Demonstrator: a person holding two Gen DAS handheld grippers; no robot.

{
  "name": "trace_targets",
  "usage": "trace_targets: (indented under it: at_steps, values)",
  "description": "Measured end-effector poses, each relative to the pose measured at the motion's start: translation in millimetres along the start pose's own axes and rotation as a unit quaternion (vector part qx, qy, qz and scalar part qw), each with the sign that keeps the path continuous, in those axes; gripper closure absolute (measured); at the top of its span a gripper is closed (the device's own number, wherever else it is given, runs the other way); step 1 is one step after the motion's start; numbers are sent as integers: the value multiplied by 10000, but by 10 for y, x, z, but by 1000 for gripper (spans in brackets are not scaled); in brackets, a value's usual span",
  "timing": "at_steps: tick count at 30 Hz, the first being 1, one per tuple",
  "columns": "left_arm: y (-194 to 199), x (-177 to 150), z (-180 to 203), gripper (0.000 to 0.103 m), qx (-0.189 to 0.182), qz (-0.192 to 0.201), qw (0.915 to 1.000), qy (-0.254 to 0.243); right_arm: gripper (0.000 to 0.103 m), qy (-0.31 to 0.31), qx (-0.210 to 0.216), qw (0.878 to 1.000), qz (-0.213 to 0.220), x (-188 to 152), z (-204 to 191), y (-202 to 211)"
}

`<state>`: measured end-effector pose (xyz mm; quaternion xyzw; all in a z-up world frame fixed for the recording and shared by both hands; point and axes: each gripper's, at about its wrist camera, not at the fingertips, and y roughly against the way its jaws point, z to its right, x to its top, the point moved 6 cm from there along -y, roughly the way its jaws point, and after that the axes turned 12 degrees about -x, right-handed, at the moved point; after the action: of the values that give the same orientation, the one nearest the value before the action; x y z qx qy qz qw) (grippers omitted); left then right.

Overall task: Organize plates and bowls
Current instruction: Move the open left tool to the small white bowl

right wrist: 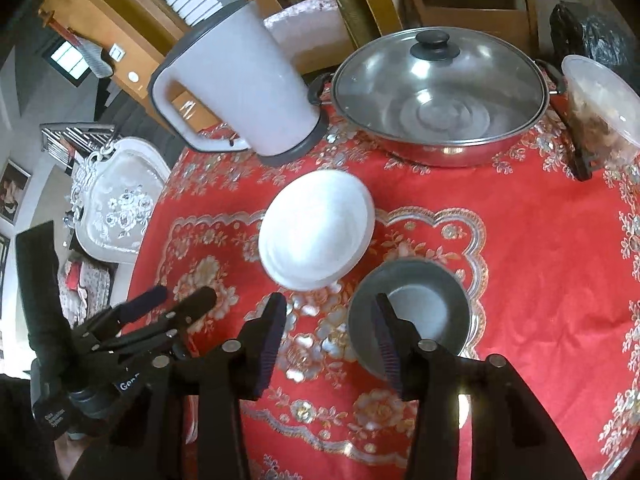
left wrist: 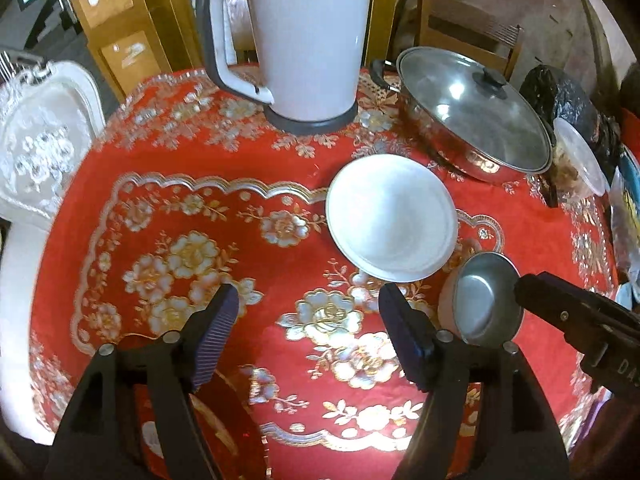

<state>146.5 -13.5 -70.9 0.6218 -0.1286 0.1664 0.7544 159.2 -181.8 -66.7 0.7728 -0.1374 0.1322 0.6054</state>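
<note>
A red tablecloth (right wrist: 540, 248) with gold and silver flowers covers a round table. At the far side a white electric kettle (left wrist: 304, 36) is seen, and beside it a steel pan (right wrist: 436, 96) with a glass lid. A clear plastic container (right wrist: 604, 108) with food stands at the right of the pan, and behind it a black bag (right wrist: 592, 36). A white chair (left wrist: 44, 140) is placed just off the left edge of the table.

The near and left parts of the cloth are left free.

A white plate (left wrist: 392, 216) lies near the middle, in front of the kettle and pan. A small metal bowl (right wrist: 412, 316) sits near it, toward the right; whether they touch cannot be told.

The left gripper (left wrist: 308, 344) is held spread wide above bare cloth, holding nothing. The right gripper (right wrist: 328, 344) is also spread, one finger over the bowl's rim; contact cannot be told.
</note>
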Motion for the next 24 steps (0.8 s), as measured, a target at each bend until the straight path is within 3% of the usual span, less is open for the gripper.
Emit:
trace_targets:
  at_steps: [8,24]
  values:
    - [-273,91,-50,31,-137,-200,9986,462,54,-75,43,9999,-68,198,82,-230]
    - [-780,240,-136,31,125,-470,9968,640,46,-25,-34,9995,-318,498,166,-745]
